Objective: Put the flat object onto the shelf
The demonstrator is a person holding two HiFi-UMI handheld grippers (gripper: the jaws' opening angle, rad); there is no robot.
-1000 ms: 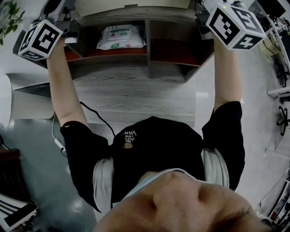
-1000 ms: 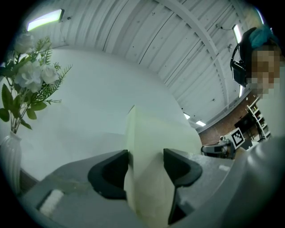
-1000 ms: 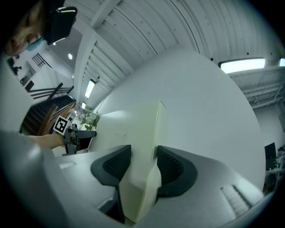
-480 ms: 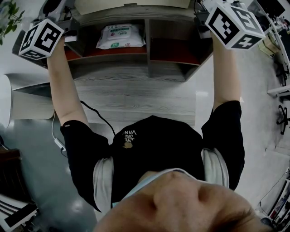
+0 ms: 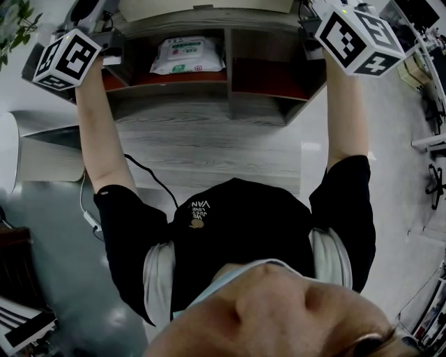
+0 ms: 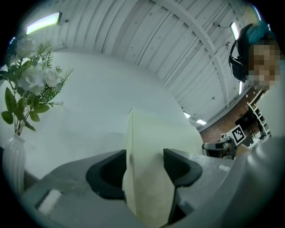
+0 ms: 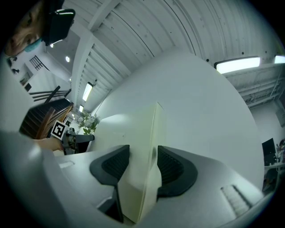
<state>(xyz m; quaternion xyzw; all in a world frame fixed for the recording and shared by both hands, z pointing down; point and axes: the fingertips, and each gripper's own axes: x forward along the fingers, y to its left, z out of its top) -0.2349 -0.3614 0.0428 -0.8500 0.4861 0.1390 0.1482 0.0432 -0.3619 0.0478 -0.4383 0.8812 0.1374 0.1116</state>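
The flat object is a cream board [image 5: 202, 5], seen as a pale strip at the top edge of the head view, above the wooden shelf unit [image 5: 227, 70]. My left gripper [image 5: 104, 50] holds its left end and my right gripper [image 5: 311, 35] its right end, both arms stretched forward. In the left gripper view the board [image 6: 153, 147] stands edge-on between the dark pads [image 6: 107, 171], which press on it. The right gripper view shows the board [image 7: 140, 147] between the ribbed pads [image 7: 171, 167]. Those jaws have just been opening slightly, and both pads still lie against the board.
A white pack of wipes [image 5: 187, 56] lies in the shelf unit's left compartment; the right compartment [image 5: 268, 73] holds nothing I can see. A white vase of flowers [image 6: 26, 84] stands left of the board. A black cable [image 5: 150, 178] runs over the wooden floor.
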